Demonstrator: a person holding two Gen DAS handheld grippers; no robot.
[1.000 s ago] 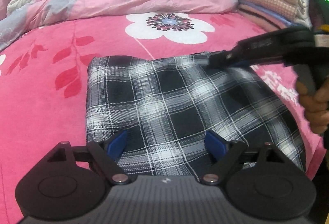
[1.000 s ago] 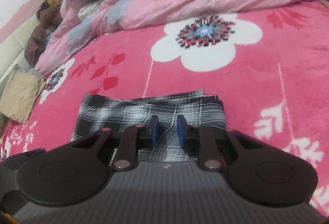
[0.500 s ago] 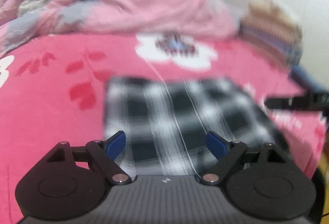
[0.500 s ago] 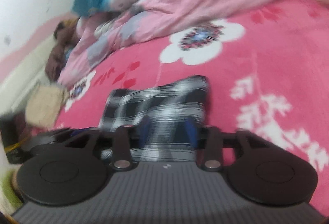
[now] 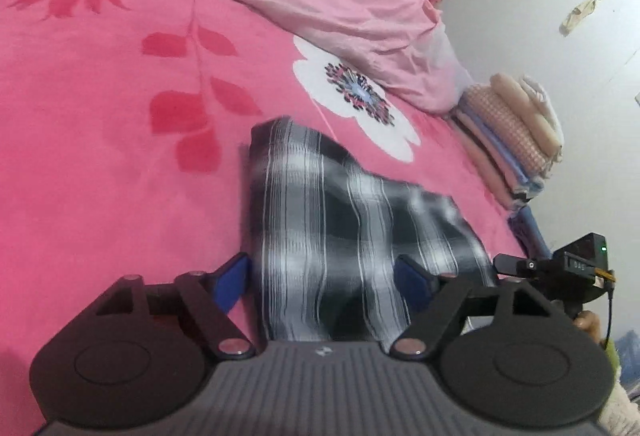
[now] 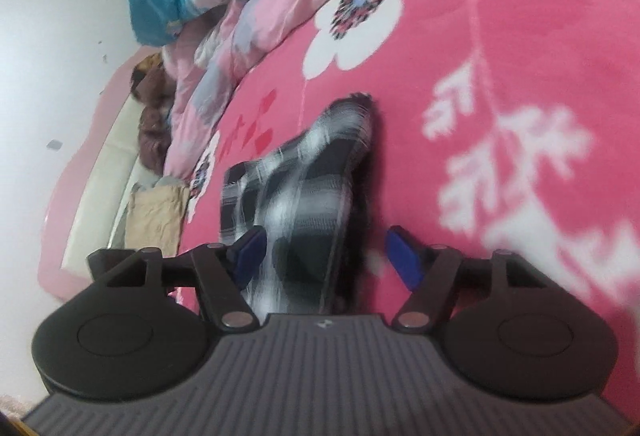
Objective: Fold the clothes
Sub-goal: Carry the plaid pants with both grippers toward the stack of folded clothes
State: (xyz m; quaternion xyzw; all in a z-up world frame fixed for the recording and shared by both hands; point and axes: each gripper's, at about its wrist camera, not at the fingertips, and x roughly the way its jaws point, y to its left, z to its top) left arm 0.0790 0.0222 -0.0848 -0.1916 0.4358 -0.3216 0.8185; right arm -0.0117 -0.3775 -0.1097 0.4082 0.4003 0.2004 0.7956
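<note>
The right gripper has just opened and let go of the folded plaid cloth, which now lies flat on the pink blanket, while the left gripper, open wide, has just narrowed a little around its near edge, so this fold looks done.

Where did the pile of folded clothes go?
In the left wrist view, the stack of folded pastel clothes sits at the right edge of the pink flowered blanket, beyond the black-and-white plaid garment.

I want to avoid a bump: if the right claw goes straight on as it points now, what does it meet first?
Probably the folded plaid garment, lying between its open blue pads; depth is unclear.
</note>
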